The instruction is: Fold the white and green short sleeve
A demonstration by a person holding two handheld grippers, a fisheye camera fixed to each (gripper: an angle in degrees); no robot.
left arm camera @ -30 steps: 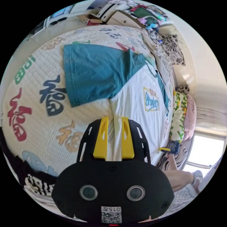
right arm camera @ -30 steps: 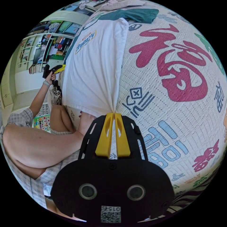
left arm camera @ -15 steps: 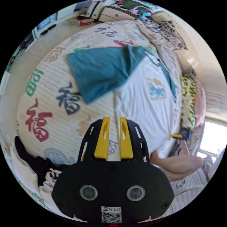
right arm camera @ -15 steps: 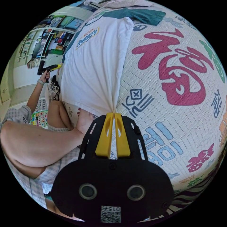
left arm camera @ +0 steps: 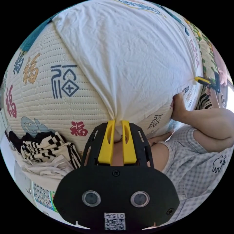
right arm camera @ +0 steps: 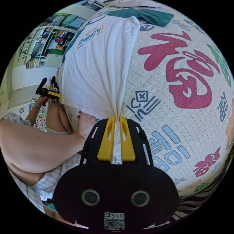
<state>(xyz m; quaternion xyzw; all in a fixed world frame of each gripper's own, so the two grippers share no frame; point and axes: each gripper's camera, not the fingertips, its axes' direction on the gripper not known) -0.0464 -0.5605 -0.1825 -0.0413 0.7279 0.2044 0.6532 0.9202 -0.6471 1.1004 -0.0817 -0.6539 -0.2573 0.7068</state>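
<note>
Two grippers are now pinching the shirt's bottom hem.

My left gripper (left arm camera: 118, 121), which was empty and spread half a second ago, is clamping one hem corner of the white and green short sleeve (left arm camera: 131, 51) lying on the quilt (left arm camera: 41, 97); my right gripper (right arm camera: 117, 117) is still pinching the other, so I am ready to fold. The collar and green sleeve (right arm camera: 146, 15) are running off-frame, hard to read.

The shirt (right arm camera: 97, 63) lies spread on the bed (right arm camera: 185, 117), its hem at the near edge. A heap of clothes (left arm camera: 46, 148) sits beside the bed's edge; shelves (right arm camera: 41, 48) stand beyond.
</note>
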